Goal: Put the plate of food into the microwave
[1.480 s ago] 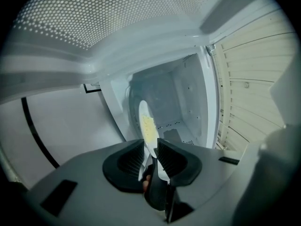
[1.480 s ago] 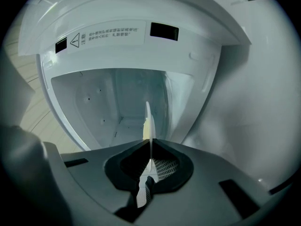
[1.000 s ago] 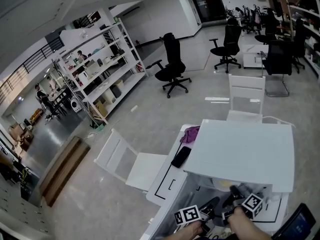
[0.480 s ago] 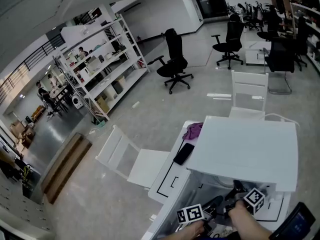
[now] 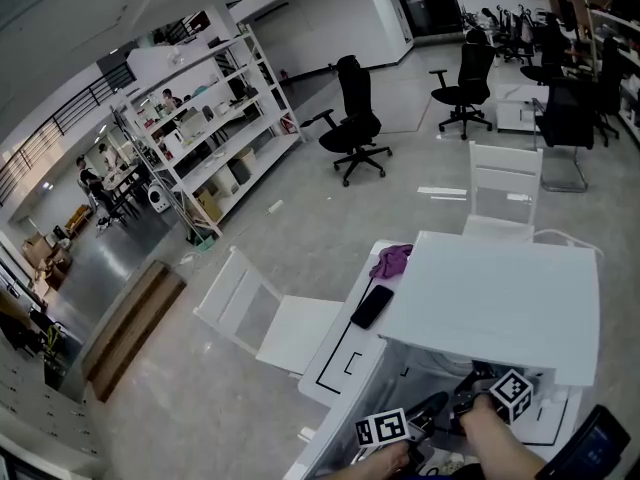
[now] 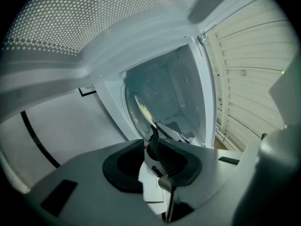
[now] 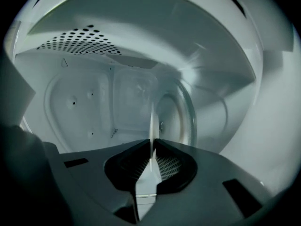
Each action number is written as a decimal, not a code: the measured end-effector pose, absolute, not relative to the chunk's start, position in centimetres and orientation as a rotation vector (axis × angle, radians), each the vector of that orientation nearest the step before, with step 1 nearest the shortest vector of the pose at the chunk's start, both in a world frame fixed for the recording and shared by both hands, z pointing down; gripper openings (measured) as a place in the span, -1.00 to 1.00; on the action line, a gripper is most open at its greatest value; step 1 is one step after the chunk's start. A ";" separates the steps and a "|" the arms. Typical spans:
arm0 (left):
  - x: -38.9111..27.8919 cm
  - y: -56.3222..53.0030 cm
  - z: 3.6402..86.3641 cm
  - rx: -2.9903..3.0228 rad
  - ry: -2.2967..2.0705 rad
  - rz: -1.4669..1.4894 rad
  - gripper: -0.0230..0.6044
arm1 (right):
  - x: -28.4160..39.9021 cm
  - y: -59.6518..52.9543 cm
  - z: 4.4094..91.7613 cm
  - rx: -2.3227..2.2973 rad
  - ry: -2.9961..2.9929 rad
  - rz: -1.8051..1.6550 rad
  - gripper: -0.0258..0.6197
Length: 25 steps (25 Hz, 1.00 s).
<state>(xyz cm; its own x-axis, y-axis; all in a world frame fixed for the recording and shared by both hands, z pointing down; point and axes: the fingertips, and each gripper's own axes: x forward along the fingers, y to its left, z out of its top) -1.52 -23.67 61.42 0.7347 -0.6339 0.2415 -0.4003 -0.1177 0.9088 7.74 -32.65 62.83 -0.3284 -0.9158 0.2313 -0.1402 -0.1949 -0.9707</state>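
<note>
Head view: the white box-shaped microwave (image 5: 500, 303) stands on a white table with black line markings (image 5: 340, 360). Its flat top covers the cavity mouth, so the plate cannot be made out from above.

Right gripper view: looks into the pale cavity. The round white plate (image 7: 151, 119) shows edge-on, a thin bright line running straight away from the camera and into the cavity. Its face lies roughly parallel to the glass turntable (image 7: 187, 114) beside it. Whether plate and turntable touch cannot be told. The right gripper (image 7: 151, 144) has its jaws nearly together, pinching the near rim; the rim passes between the ribbed pads.

Left gripper view: the picture is rolled and the cavity leans. The same plate reaches from the jaws into the cavity, seen at a steep slant, with yellowish food (image 6: 145, 111) on its face. The left gripper (image 6: 153, 138) is likewise clamped on the rim, the jaws apart only by the rim between them. The far side of the plate is lost in the dim interior, and the food is too small to identify.
</note>
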 end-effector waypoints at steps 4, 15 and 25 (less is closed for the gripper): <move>-1.3 -23.7 61.5 1.740 -0.817 -0.245 -0.70 | 7.7 -32.8 62.8 -1.289 1.488 -1.591 -0.88; -0.6 -23.9 61.7 1.749 -0.810 -0.243 -0.70 | 7.1 -32.9 62.4 -1.309 1.689 -1.565 -0.62; -0.8 -24.8 61.9 1.765 -0.845 -0.207 -0.70 | 5.7 -32.1 61.9 -1.311 1.886 -1.568 -0.56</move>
